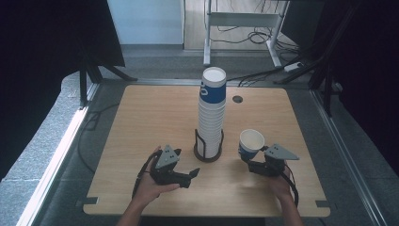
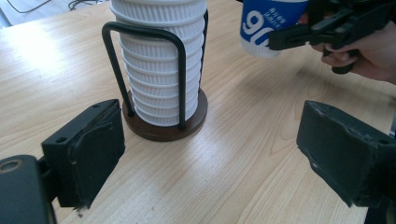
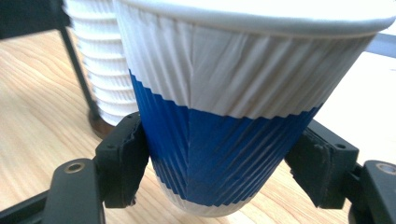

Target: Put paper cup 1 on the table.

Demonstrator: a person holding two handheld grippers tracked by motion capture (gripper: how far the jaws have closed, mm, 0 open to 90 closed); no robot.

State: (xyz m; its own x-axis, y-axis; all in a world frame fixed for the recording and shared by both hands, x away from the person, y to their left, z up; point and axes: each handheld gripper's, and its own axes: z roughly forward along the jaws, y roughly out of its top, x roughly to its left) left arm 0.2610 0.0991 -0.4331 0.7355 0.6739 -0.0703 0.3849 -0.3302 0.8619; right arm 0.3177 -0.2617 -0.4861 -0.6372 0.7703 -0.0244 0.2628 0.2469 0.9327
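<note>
A tall stack of white ribbed paper cups (image 1: 211,110) stands in a black wire holder (image 1: 208,149) on a round brown base at the table's centre; its top cup has a blue band. My left gripper (image 1: 186,165) rests low to the left of the holder, open, with nothing between its pads (image 2: 95,149); the stack (image 2: 159,60) rises just ahead of it. To the right of the holder, my right gripper (image 1: 250,160) is shut on a single blue and white cup (image 1: 251,142), upright and above the table. That cup (image 3: 233,107) is pinched on both sides at its blue lower half.
The wooden table (image 1: 155,117) has a small round cable hole (image 1: 237,99) at the back right. Behind it, a white desk frame (image 1: 242,21) and loose cables lie on the floor. Dark curtains hang at both sides.
</note>
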